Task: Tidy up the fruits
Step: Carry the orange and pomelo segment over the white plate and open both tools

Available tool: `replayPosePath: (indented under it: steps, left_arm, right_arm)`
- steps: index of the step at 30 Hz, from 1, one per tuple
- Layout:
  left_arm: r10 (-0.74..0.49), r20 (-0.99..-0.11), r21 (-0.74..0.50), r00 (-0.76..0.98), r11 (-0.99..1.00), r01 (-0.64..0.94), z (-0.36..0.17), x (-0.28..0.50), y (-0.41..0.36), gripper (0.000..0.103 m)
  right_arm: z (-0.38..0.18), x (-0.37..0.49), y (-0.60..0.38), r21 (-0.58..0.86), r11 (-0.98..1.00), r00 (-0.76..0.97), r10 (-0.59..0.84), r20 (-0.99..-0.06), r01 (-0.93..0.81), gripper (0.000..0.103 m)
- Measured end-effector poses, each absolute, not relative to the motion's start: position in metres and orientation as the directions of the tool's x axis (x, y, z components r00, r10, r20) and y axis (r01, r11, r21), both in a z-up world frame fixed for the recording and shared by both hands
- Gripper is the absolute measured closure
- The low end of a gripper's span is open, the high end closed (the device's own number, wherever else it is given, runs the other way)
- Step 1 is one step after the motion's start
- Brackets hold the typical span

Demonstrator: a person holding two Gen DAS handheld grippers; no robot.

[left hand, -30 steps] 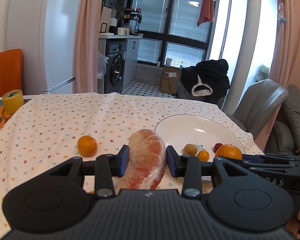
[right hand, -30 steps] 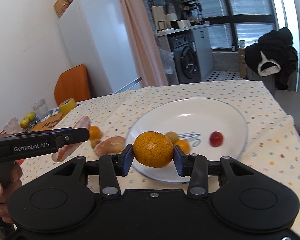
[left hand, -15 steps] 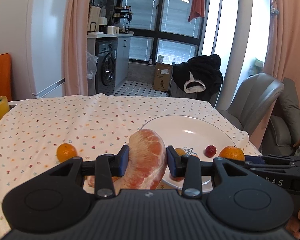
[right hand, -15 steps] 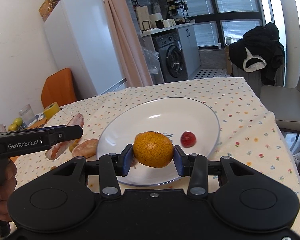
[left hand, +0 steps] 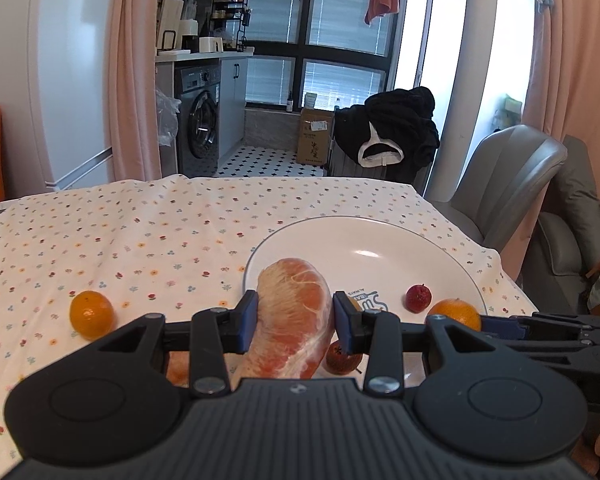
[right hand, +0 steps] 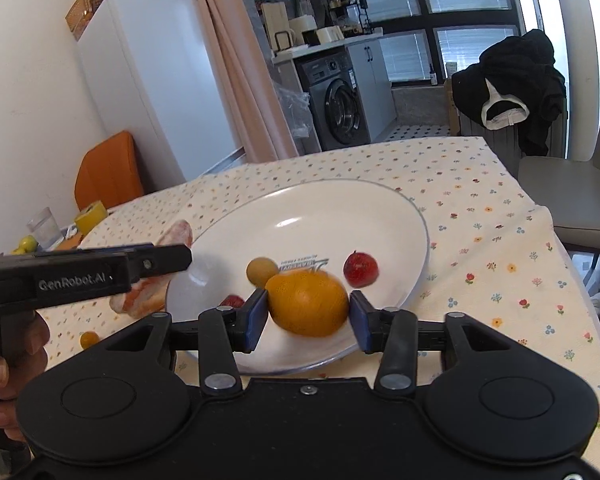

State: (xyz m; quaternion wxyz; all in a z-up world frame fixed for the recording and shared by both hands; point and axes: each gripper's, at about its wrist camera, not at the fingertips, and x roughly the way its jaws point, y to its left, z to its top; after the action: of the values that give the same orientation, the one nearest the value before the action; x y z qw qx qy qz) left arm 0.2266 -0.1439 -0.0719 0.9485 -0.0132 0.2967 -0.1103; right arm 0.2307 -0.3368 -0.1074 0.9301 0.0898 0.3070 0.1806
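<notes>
My left gripper [left hand: 294,316] is shut on a peeled pink citrus segment [left hand: 292,300], held above the near left rim of the white plate [left hand: 364,248]. My right gripper [right hand: 308,318] is shut on an orange [right hand: 308,304], which looks blurred and sits low between the pads, just above the plate [right hand: 320,216]. A red fruit [right hand: 360,268], a yellowish fruit [right hand: 262,270] and a second red fruit [right hand: 232,301] lie on the plate. The right wrist view shows my left gripper [right hand: 172,256] from the side, with the segment [right hand: 178,232] in it.
A small orange [left hand: 91,314] lies on the flowered tablecloth [left hand: 140,232], left of the plate. Another peeled piece [left hand: 178,368] is partly hidden under my left gripper. Grey chairs [left hand: 508,184] stand at the table's right side. A yellow tape roll [right hand: 90,216] and a glass [right hand: 44,226] stand far left.
Both grippers have moved forward over the plate, the left one swinging right from the cloth. The orange now sits lower between the right pads and is blurred.
</notes>
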Motion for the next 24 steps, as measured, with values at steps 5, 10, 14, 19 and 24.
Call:
replayPosePath:
  steps: [5, 10, 14, 19, 24]
  left_arm:
    - [-0.222, -0.57, -0.086, 0.791, 0.974, 0.211, -0.076, 0.233, -0.152, 0.065]
    - [-0.223, -0.582, -0.088, 0.782, 0.973, 0.212, -0.081, 0.24, -0.157, 0.064]
    - [-0.219, -0.606, -0.092, 0.765, 0.974, 0.206, -0.086, 0.244, -0.158, 0.064]
    - [-0.216, -0.606, -0.103, 0.766, 0.976, 0.194, -0.082, 0.24, -0.152, 0.061]
    - [-0.203, -0.589, -0.113, 0.782, 0.979, 0.169, -0.071, 0.233, -0.141, 0.055]
  right_arm:
    - [-0.107, 0.232, -0.342, 0.282, 0.918, 0.748, 0.391, -0.536, -0.277, 0.058]
    - [-0.106, 0.229, -0.345, 0.288, 0.915, 0.75, 0.397, -0.529, -0.282, 0.058]
    - [-0.106, 0.228, -0.346, 0.29, 0.915, 0.751, 0.397, -0.528, -0.281, 0.058]
    - [-0.106, 0.227, -0.343, 0.289, 0.913, 0.745, 0.404, -0.53, -0.288, 0.058]
    - [-0.105, 0.226, -0.338, 0.292, 0.909, 0.744, 0.412, -0.526, -0.297, 0.058]
